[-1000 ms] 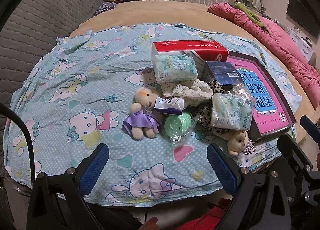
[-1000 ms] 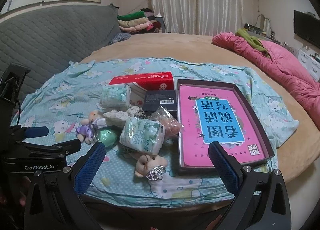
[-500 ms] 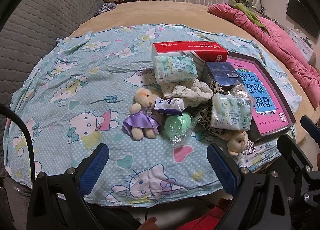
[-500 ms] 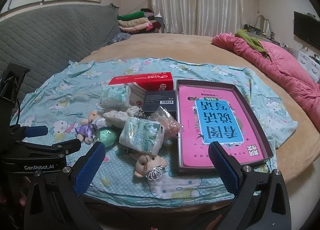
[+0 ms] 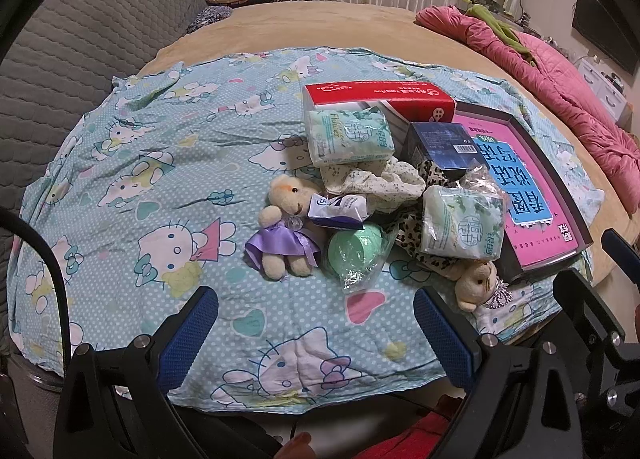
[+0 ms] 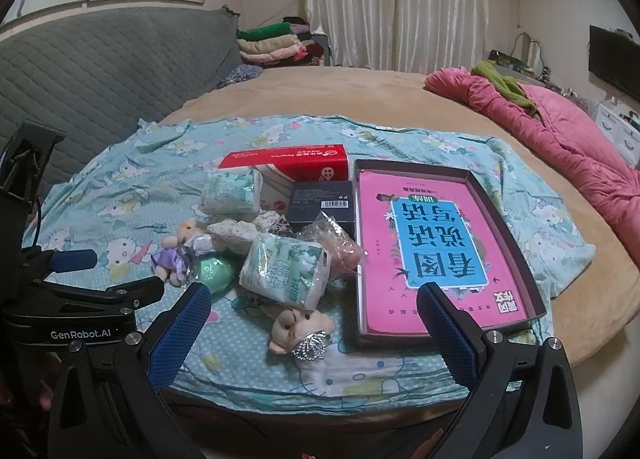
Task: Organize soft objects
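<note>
A pile of soft things lies on a cartoon-print cloth (image 5: pixel 160 187): a plush bear in a purple dress (image 5: pixel 286 231) (image 6: pixel 176 259), a green ball in plastic wrap (image 5: pixel 356 251) (image 6: pixel 214 271), two tissue packs (image 5: pixel 348 135) (image 5: pixel 462 227) (image 6: pixel 286 271), crumpled fabric (image 5: pixel 376 179) and a second small bear with a silver crown (image 5: pixel 478 283) (image 6: pixel 302 329). My left gripper (image 5: pixel 316 339) hangs open just short of the cloth's near edge, nothing between its fingers. My right gripper (image 6: pixel 314 333) is open too, in front of the crowned bear.
A red box (image 5: pixel 380 97) (image 6: pixel 288 163), a dark blue box (image 5: pixel 440 143) and a dark tray with a pink book cover (image 5: pixel 532 179) (image 6: pixel 432 243) sit right of the pile. A pink quilt (image 6: pixel 560 119) lies far right, a grey padded headboard (image 5: pixel 80 59) left.
</note>
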`<state>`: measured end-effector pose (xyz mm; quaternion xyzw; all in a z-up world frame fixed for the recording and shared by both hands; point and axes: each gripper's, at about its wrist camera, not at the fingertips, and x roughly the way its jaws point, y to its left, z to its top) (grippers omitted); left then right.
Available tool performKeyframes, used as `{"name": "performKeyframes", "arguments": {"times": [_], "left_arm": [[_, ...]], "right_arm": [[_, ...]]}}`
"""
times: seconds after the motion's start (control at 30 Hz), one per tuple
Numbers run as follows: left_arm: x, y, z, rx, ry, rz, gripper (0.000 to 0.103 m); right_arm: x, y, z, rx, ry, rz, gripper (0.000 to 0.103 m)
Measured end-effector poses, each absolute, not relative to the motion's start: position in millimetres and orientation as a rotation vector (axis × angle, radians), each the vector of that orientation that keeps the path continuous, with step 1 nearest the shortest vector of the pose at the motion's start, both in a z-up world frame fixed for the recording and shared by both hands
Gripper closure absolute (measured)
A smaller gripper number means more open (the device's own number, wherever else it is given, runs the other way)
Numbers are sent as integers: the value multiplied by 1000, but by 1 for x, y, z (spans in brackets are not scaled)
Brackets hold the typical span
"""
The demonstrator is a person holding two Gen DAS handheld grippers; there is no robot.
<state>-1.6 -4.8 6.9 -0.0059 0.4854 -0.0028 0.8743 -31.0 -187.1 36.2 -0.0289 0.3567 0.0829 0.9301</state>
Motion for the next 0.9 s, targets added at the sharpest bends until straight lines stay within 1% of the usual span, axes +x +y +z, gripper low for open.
{"name": "performKeyframes", "arguments": {"times": [0.47, 0.9], "left_arm": [[0, -1, 6, -22, 1017, 2, 4], [3, 36, -1, -105, 1031, 36, 4]], "right_arm": [[-30, -188, 34, -63, 735, 174, 0], [-23, -182, 28, -62, 753, 206, 0]]}}
